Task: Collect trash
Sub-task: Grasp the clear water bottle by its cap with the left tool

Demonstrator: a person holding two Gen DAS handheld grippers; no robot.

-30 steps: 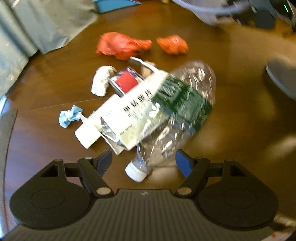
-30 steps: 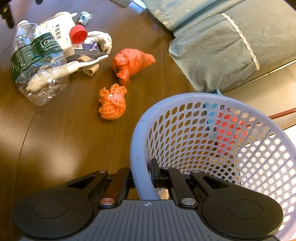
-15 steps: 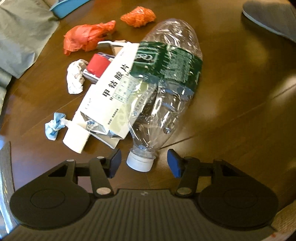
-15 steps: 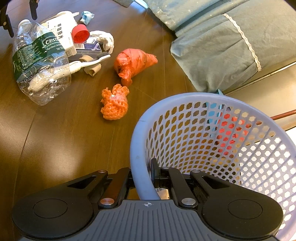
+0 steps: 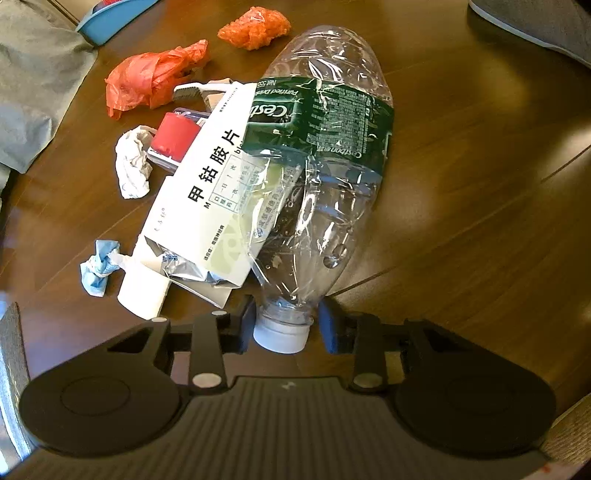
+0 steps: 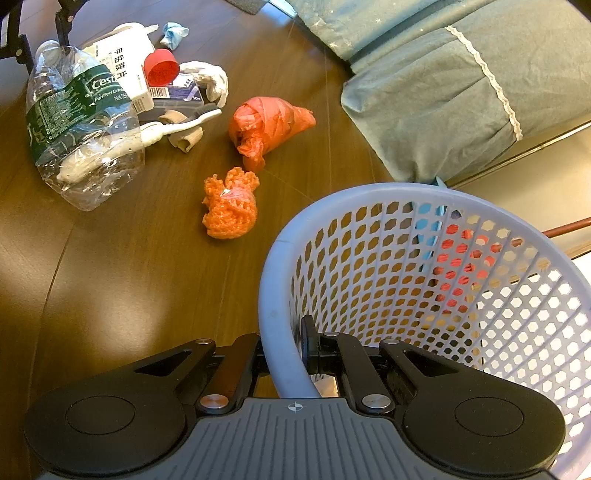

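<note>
A crushed clear bottle (image 5: 321, 177) with a green label lies on the brown table, its white cap (image 5: 281, 334) pointing at me. My left gripper (image 5: 286, 326) is open, one finger on each side of the cap. A white medicine box (image 5: 210, 206), a red cap (image 5: 173, 138), a white tissue wad (image 5: 131, 166), a blue wad (image 5: 98, 267), an orange plastic bag (image 5: 151, 79) and an orange mesh wad (image 5: 255, 29) lie beside the bottle. My right gripper (image 6: 284, 343) is shut on the rim of a pale blue perforated basket (image 6: 369, 195). The bottle (image 6: 77, 122) lies far left of the basket.
A grey-green cushion (image 6: 443, 92) lies on the table behind the basket. A blue tray (image 5: 114, 14) sits at the far left edge and a grey object (image 5: 535, 22) at the far right. A white toothbrush (image 6: 177, 125) lies among the trash. Bare wood lies right of the bottle.
My left gripper has moved forward onto the bottle, so the cap now sits between its fingers, which have narrowed. The right gripper and basket have barely shifted.
</note>
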